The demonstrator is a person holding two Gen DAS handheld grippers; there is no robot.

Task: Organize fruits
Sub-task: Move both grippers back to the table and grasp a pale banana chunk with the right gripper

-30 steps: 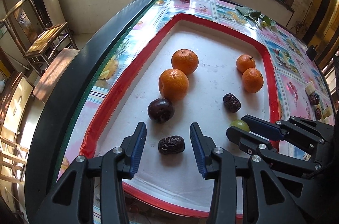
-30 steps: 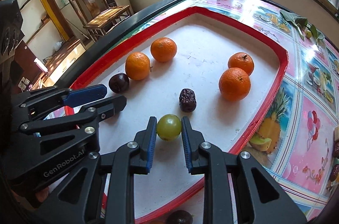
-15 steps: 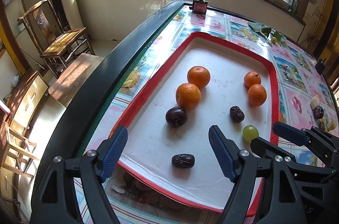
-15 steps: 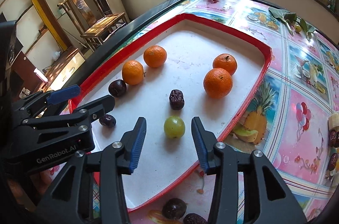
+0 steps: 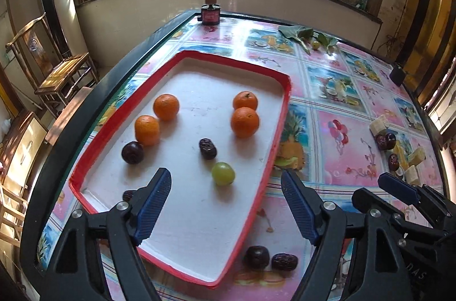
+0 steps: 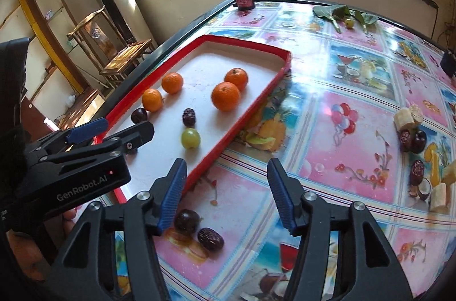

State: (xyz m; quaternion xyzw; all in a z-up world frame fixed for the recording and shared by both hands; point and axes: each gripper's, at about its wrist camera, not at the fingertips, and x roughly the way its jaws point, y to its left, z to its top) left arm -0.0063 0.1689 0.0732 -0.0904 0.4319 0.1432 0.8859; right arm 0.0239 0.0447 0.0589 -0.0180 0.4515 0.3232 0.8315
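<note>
Gaping right tongs (image 6: 226,191) just widened, empty; green grape (image 6: 190,138) loose

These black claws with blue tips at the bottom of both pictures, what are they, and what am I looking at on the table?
They are hand-held grippers, one in each of a person's hands, each with a camera looking along its fingers. One picture comes from the left gripper, the other from the right gripper. Both stand open and hold nothing; their jaws have just been opening. On the table sits a red-rimmed tray holding four oranges, a green grape and some dark fruits. Two more dark fruits lie on the patterned tablecloth outside the tray.
</note>
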